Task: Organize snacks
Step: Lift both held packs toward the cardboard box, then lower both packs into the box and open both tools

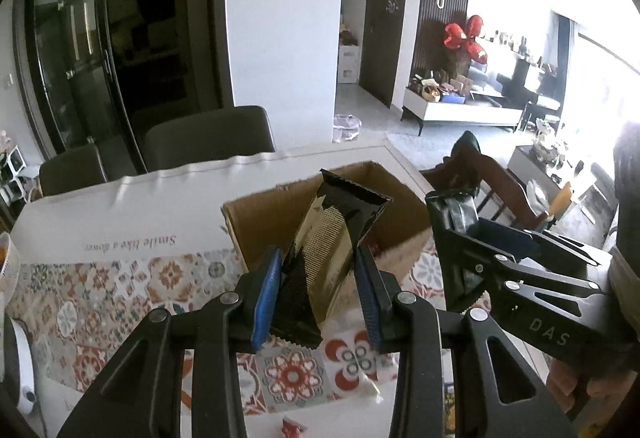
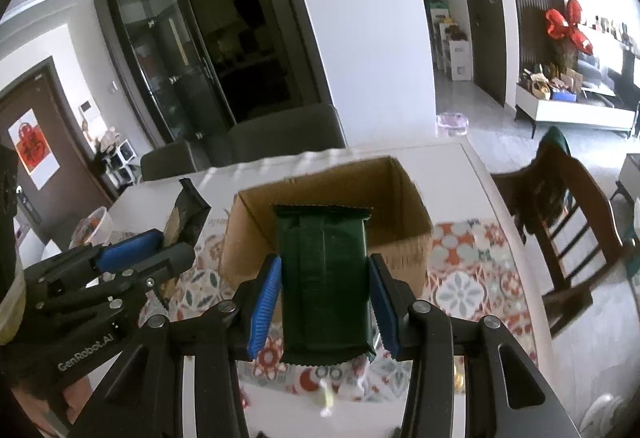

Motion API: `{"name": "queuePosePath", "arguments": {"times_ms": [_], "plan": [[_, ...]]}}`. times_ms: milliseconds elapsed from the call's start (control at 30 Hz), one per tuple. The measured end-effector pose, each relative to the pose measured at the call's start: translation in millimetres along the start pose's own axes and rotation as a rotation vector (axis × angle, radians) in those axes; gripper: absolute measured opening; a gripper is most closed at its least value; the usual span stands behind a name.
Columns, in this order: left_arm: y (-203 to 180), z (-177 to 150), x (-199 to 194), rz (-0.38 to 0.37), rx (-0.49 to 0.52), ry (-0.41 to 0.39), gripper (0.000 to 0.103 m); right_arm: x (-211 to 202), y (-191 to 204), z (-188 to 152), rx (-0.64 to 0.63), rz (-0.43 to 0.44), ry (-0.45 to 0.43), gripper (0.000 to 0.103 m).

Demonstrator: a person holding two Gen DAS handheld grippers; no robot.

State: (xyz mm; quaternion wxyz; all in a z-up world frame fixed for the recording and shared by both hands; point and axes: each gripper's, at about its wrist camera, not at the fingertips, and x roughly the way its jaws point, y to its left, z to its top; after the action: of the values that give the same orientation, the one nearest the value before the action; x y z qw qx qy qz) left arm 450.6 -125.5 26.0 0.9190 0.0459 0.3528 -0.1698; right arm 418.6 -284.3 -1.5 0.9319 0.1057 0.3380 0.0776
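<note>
My left gripper (image 1: 318, 296) is shut on a black and gold snack packet (image 1: 324, 258), held upright above the table in front of an open cardboard box (image 1: 264, 226). My right gripper (image 2: 326, 302) is shut on a dark green snack packet (image 2: 326, 278), also raised just in front of the same cardboard box (image 2: 404, 262). In the left wrist view the right gripper (image 1: 472, 234) shows at the right with its green packet (image 1: 456, 210). In the right wrist view the left gripper (image 2: 160, 250) shows at the left with the black and gold packet (image 2: 186, 218).
The box stands on a white table with a patterned floral mat (image 1: 132, 290). A small red wrapper (image 1: 294, 428) and a pale clear packet (image 2: 326, 396) lie near the table's front. Grey chairs (image 1: 212, 138) stand behind the table, a wooden chair (image 2: 568, 222) to the right.
</note>
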Motion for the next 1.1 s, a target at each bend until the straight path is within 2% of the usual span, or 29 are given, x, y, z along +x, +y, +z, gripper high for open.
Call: {"name": "queuePosePath", "arguments": {"times_ms": [333,800,867,933,1000,1033,1100], "plan": [[13,29,40,-0.006,-0.034,0.029,0.037,43,-12,40,-0.001,0.032,0.005,0.045],[23,41,118,-0.019,-0.075,0.156,0.037,114,-38,58,0.012,0.016,0.110,0.045],[23,41,125,-0.016,-0.077,0.173,0.041,121,-42,58,0.017,0.014,0.123,0.045],[24,41,130,-0.016,-0.081,0.181,0.058,126,-43,58,0.015,0.011,0.130,0.046],[26,40,129,-0.004,-0.091,0.174,0.061,130,-44,57,0.012,-0.002,0.144,0.051],[27,40,128,0.002,-0.091,0.171,0.061,130,-46,57,0.019,-0.003,0.145,0.060],[27,41,125,0.016,-0.088,0.170,0.062,127,-49,58,0.035,-0.017,0.132,0.067]]}}
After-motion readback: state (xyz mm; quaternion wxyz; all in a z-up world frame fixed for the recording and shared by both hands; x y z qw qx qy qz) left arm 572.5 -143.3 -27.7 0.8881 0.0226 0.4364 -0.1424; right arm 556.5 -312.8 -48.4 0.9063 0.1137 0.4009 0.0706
